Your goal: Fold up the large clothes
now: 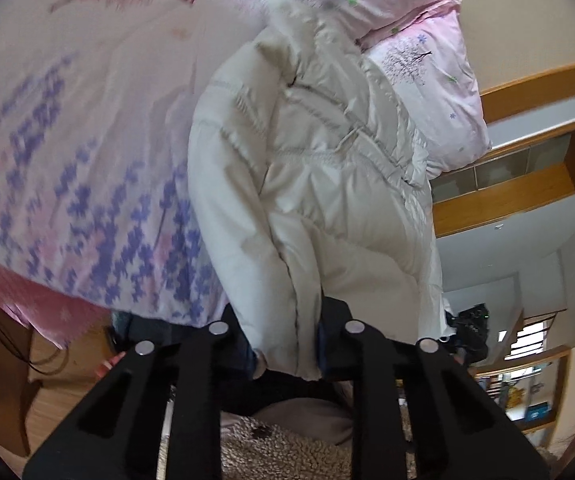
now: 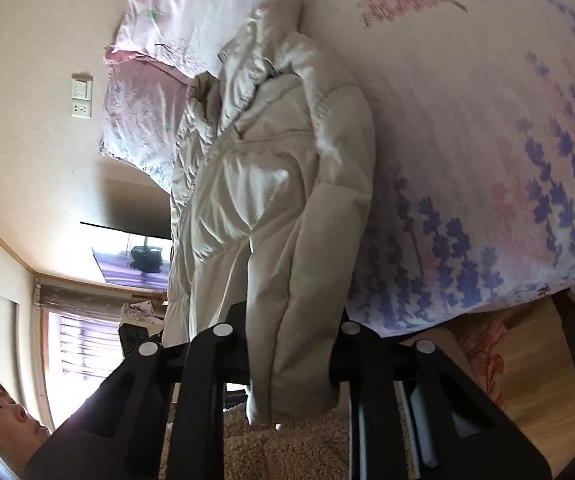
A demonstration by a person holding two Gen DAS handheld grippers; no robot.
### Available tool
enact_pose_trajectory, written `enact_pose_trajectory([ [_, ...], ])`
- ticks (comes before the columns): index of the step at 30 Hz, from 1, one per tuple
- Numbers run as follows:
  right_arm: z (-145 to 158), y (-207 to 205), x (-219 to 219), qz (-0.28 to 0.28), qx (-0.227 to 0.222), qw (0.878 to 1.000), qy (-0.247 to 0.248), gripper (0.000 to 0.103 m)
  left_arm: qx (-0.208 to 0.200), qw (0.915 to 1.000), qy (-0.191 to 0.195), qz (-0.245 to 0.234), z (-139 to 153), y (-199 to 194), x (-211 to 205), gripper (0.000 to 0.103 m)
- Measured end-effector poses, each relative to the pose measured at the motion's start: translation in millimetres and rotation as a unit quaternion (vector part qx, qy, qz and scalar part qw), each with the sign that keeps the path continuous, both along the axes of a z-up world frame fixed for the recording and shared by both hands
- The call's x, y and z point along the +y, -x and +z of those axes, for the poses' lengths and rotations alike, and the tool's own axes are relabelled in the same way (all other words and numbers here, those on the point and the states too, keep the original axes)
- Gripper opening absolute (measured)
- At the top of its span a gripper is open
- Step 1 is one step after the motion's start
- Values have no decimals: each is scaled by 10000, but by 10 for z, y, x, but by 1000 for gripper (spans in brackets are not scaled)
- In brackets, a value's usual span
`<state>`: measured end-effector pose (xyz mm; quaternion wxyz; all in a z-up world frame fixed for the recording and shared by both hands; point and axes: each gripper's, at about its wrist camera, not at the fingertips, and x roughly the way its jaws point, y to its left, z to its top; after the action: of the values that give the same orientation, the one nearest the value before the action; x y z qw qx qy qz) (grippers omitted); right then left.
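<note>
Bedroom walls and wooden trim frame a bed [image 1: 67, 128] covered with a pink sheet printed in purple flowers. Left tongs [image 1: 285, 336] are closed on the lower hem of a white puffy jacket [image 1: 307, 152], the padded cloth bunched between the black fingers. Right tongs [image 2: 293, 340] likewise pinch a thick fold of the same jacket's [image 2: 271, 184] hem. From both grips the jacket stretches away across the bed, its collar end lying against the pink pillows [image 1: 439, 92] near the wall.
</note>
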<state>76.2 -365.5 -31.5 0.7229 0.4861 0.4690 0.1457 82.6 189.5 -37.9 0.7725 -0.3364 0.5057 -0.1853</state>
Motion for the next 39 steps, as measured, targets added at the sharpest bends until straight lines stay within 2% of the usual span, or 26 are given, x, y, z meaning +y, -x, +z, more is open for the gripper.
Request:
enact_pose_trajectory([
  [6, 358, -53, 55, -170, -553, 9976, 380, 13, -303, 9993, -142, 146, 229, -75, 62, 17],
  [12, 695, -142, 134, -400, -1138, 9884, 928, 12, -518, 9979, -281, 256, 387, -193, 37, 16],
  [18, 1061, -307, 191, -733, -1788, 9704, 1449, 12, -962, 9935, -406, 445, 641, -342, 82, 16],
  [25, 1456, -758, 247, -1062, -2362, 9446, 2016, 12, -1745, 9780, -900, 701, 1111, -727, 20, 16],
  [33, 1661, -1418, 307, -1233, -2365, 9277, 2611, 12, -1924, 9656, -1507, 886, 1347, -1446, -126, 16],
  [37, 1685, -1826, 323, -1266, -2230, 9271, 2732, 12, -1842, 9628, -1739, 939, 1358, -1908, -185, 16],
  [39, 1659, -2056, 327, -1309, -2078, 9276, 2813, 12, -1671, 9640, -1821, 983, 1302, -2225, -225, 16],
])
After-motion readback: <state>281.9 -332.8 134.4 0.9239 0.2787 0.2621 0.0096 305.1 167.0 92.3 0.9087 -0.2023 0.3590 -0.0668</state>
